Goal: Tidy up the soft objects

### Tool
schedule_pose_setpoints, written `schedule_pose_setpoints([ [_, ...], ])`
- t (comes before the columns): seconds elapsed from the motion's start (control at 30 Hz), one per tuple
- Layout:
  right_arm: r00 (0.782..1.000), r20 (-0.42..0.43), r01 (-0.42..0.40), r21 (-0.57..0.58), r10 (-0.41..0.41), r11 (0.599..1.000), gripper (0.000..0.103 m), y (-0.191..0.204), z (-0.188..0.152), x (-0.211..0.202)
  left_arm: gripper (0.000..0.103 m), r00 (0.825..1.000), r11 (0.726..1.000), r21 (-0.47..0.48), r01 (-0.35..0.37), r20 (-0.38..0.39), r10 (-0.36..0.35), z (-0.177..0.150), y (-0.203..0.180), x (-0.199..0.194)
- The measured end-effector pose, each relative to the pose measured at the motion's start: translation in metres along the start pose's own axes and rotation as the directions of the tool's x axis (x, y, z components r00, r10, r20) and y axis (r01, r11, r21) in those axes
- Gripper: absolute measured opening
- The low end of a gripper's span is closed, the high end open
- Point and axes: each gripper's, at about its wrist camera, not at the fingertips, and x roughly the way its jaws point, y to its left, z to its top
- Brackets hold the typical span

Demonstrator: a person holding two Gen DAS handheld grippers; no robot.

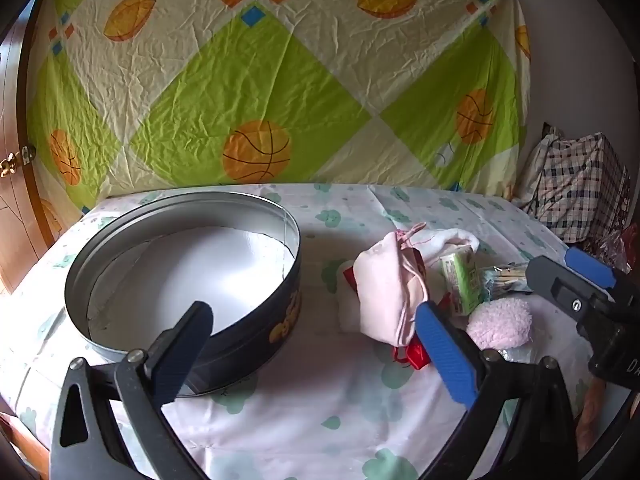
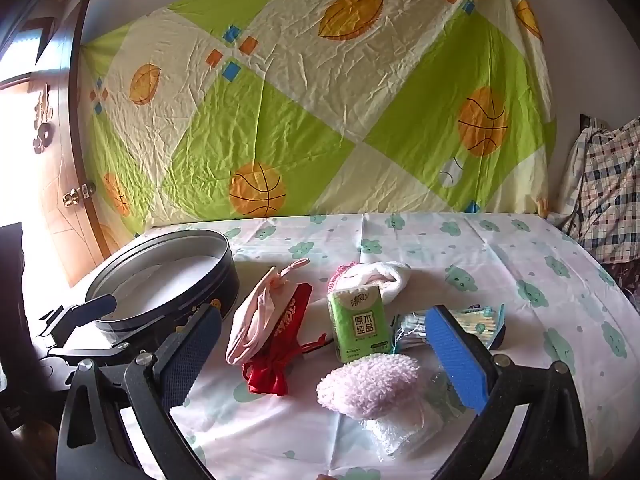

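Both tongs are seen spread wide and empty above a cloth-covered table [image 2: 520,248]. Nearest the right gripper [image 2: 332,356], almost between its fingers at the table's near edge, a fluffy pink ball [image 2: 370,384] is found resting on a clear plastic packet [image 2: 392,432]. Just beyond it a green tissue pack [image 2: 358,322] is stood upright, with a packet of sticks [image 2: 476,320] to its right. To the left, a pink pouch [image 2: 256,328] is laid over a red pouch [image 2: 288,340], their long axes running from near to far. Farther back a white cloth [image 2: 384,276] is bundled.

The empty round tin [image 1: 180,276] is placed toward the left edge, directly ahead of the left gripper [image 1: 312,340]. The soft pile is judged closer to the right hand; the tin, the likely destination, lies to its left.
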Motion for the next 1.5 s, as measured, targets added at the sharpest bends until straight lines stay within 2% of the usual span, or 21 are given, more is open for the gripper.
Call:
schedule_pose_setpoints([
  [1.5, 1.0, -0.013, -0.004, 0.036, 0.005, 0.999, 0.103, -0.006, -0.018, 0.005, 0.103, 0.999, 0.999, 0.018, -0.028, -0.014, 0.029, -0.006, 0.005, 0.007],
])
